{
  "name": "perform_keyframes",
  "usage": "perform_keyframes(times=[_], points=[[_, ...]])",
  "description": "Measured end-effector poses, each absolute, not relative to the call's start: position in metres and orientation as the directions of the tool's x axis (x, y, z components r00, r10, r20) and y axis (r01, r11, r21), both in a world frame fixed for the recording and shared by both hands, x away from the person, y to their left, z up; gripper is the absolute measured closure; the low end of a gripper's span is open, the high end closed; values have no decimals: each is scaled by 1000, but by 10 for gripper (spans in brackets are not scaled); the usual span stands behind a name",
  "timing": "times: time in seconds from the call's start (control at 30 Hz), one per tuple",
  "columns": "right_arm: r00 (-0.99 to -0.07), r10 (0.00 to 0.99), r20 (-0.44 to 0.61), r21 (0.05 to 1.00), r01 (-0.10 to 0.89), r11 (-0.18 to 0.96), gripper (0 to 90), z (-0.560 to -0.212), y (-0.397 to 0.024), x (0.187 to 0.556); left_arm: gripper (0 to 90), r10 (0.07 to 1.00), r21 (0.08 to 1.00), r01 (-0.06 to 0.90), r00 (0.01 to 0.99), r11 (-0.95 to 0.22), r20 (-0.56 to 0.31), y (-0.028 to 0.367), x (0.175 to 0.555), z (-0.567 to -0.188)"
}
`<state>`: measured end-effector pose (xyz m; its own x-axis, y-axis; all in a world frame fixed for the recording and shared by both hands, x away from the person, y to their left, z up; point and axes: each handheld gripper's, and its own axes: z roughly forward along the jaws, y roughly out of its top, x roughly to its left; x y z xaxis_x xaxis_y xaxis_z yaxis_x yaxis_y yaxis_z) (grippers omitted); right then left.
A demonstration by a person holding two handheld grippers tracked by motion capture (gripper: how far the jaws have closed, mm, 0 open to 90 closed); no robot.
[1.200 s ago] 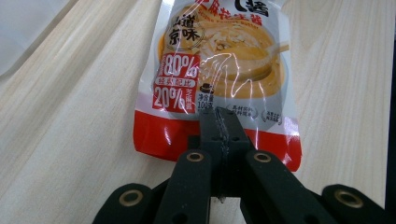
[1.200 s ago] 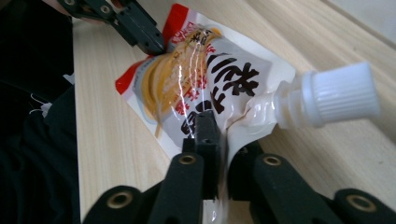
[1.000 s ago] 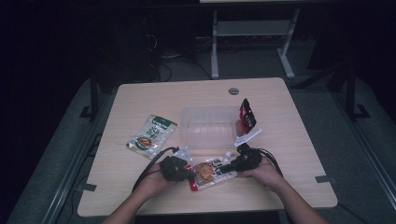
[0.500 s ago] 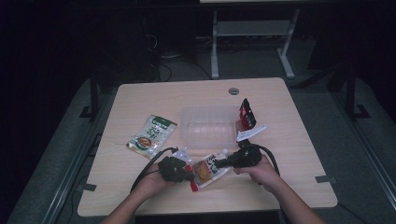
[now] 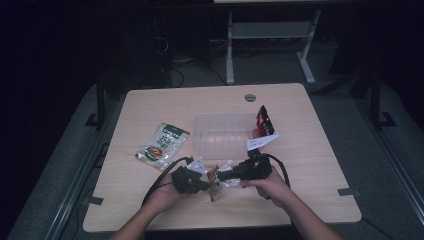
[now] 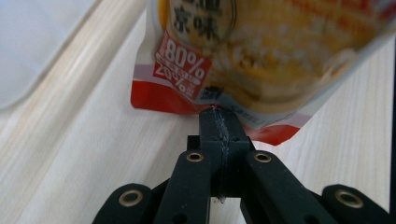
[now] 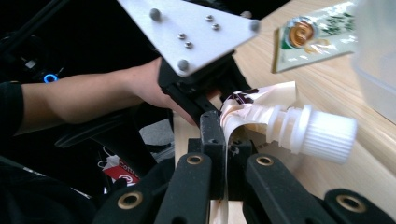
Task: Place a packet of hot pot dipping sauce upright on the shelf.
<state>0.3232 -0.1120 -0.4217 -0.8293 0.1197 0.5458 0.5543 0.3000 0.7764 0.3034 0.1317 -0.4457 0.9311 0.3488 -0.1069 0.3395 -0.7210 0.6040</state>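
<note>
A spouted food pouch (image 5: 215,184), orange and red with a white screw cap, hangs between my two grippers above the table's front middle. In the left gripper view, my left gripper (image 6: 219,119) is shut on the red bottom seam of the pouch (image 6: 261,56). My right gripper (image 7: 219,126) is shut on the crumpled top edge of the pouch (image 7: 261,105), just beside the white cap (image 7: 322,133). From above, the left gripper (image 5: 205,186) and right gripper (image 5: 224,176) face each other with the pouch stretched between them.
A clear plastic container (image 5: 225,135) stands mid-table just beyond the hands. A red and black packet (image 5: 263,122) leans at its right side. A green snack packet (image 5: 164,144) lies to the left. The table's front edge (image 5: 220,226) is close below the hands.
The right hand has risen and shifted left toward the left gripper, lifting the pouch's spout end so the pouch is no longer flat. The left hand has stayed put.
</note>
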Motion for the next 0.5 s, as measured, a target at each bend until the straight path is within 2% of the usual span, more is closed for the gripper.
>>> perform_keyframes(times=[0.2,0.43,0.5], points=[[-842,96,531,791,532,302,895,-415,-102,318,899,334,658,320,936,-682,-109,127,300,-442],[-847,85,525,808,528,261,895,-413,-106,319,897,321,671,303,942,-677,-102,125,299,-439],[-848,93,521,809,526,262,895,-413,-108,319,858,329,675,311,938,-669,-107,128,300,-438]])
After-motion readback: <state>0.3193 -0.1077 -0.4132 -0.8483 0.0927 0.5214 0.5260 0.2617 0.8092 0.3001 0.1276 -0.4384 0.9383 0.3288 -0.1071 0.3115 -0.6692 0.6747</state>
